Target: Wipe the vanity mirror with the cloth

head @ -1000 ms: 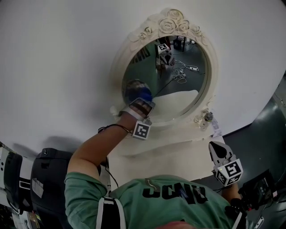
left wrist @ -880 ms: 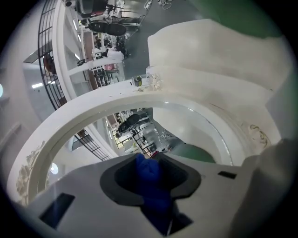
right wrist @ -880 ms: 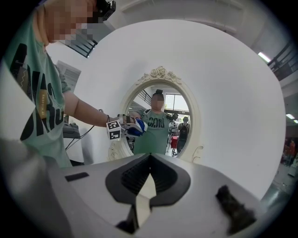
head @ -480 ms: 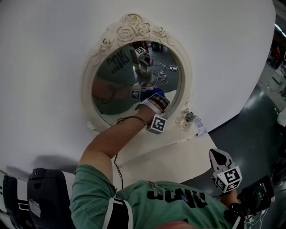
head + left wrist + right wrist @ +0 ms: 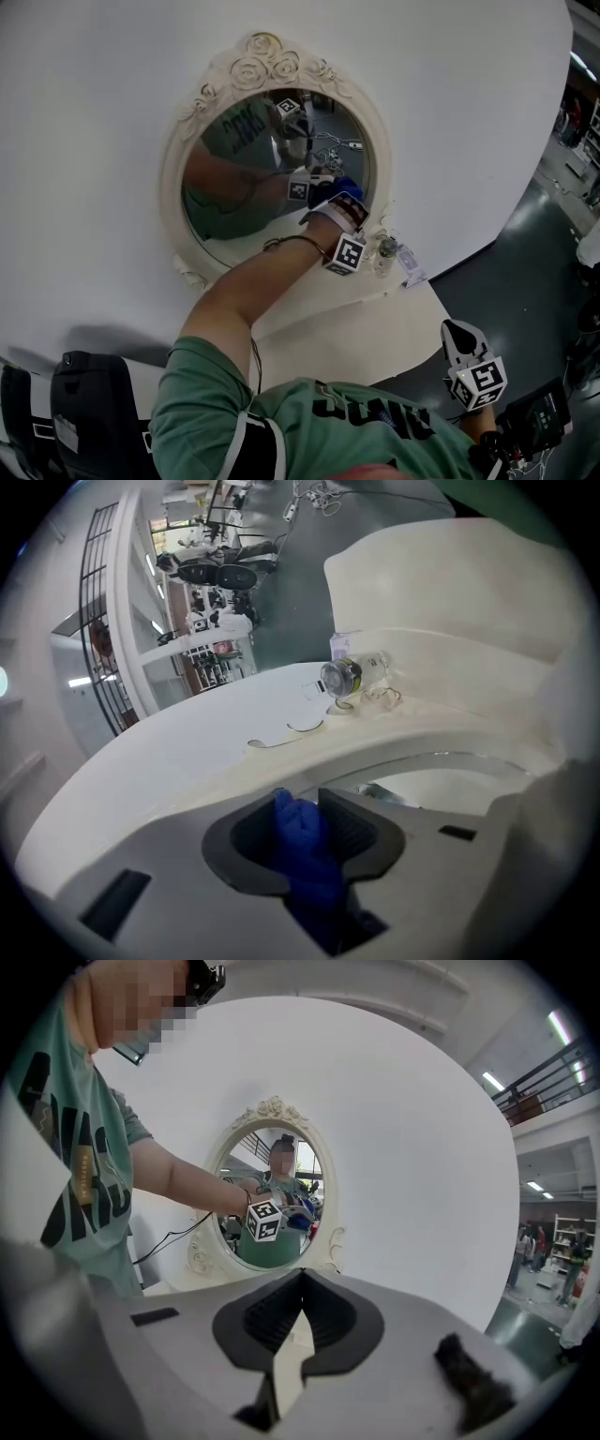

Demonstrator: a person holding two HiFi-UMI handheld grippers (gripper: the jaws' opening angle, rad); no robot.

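The oval vanity mirror [image 5: 246,183] has a cream frame with carved roses and stands against a white wall. My left gripper [image 5: 345,201] is shut on a blue cloth [image 5: 350,187] and presses it to the glass at the lower right, near the frame. In the left gripper view the blue cloth [image 5: 306,844] fills the gap between the jaws. My right gripper [image 5: 457,330] hangs low at the right, far from the mirror, shut with nothing in it. The right gripper view shows the mirror [image 5: 273,1199] and the cloth [image 5: 301,1220] from afar.
A small glass bottle [image 5: 384,249] and a paper tag [image 5: 411,266] lie on the white vanity top [image 5: 375,319] just right of the mirror's base. A black case [image 5: 89,403] stands at the lower left. Dark floor [image 5: 530,253] lies to the right.
My left gripper has swept the blue cloth across the glass from the lower left to the lower right. The right gripper has stayed low at the right.
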